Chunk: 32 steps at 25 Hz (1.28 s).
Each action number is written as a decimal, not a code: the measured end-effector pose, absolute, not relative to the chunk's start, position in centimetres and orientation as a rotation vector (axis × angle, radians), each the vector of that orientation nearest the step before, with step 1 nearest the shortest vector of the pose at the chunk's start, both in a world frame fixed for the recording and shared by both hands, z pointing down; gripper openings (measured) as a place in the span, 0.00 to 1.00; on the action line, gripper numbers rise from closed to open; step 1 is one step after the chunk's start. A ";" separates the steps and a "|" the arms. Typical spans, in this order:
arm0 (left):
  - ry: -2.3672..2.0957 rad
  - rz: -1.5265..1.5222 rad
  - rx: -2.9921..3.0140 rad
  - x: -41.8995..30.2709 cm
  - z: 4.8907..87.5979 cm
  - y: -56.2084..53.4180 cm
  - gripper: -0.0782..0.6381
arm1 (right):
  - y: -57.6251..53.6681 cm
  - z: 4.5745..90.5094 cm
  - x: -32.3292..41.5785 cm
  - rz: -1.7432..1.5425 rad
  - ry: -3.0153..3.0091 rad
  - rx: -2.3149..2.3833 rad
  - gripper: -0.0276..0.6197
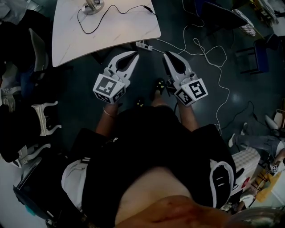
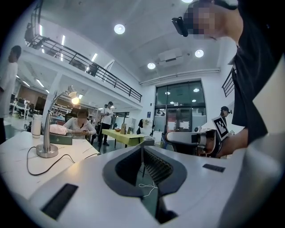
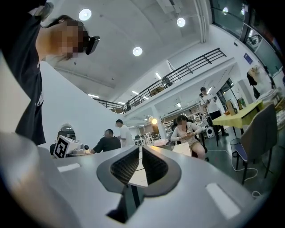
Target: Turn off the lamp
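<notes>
The lamp stands on the white table point(image 1: 133, 26). Only its round metal base point(image 1: 92, 6) shows at the top of the head view, with a black cable point(image 1: 107, 13) looping away from it. In the left gripper view the lamp base point(image 2: 46, 151) is far left and its head point(image 2: 73, 99) glows. The right gripper view shows the lit lamp head point(image 3: 153, 120) straight beyond the jaws. My left gripper point(image 1: 134, 55) and right gripper point(image 1: 166, 55) hover side by side over the dark floor, short of the table's near edge, both shut and holding nothing.
A white power strip point(image 1: 143, 45) with white cables point(image 1: 209, 53) lies on the floor by the table's corner. A white chair point(image 1: 44, 118) stands at the left and a blue stool point(image 1: 256, 55) at the right. Several people and a yellow-green table point(image 2: 122, 136) are in the background.
</notes>
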State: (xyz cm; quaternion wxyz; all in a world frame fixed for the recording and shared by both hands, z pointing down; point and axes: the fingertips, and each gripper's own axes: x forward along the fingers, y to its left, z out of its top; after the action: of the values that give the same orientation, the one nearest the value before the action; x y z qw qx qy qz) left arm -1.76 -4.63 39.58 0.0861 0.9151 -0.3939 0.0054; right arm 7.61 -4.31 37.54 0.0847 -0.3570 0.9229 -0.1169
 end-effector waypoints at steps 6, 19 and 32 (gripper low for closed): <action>-1.216 0.038 2.713 0.0 39.7 -8.2 0.12 | -8.4 38.0 9.7 -0.365 2.771 -1.045 0.04; -1.309 0.025 2.635 2.7 40.0 -14.9 0.12 | -15.9 39.3 12.5 -0.378 2.832 -0.975 0.09; -1.450 0.098 2.516 4.4 41.7 -20.1 0.21 | -21.5 41.1 14.3 -0.449 2.906 -0.862 0.14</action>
State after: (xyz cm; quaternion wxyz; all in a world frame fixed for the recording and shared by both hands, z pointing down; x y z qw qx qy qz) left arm 4.45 -20.09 41.69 0.1178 0.8599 -0.4956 0.0334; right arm 14.25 -21.50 41.09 0.0387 -0.2812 0.9476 -0.1464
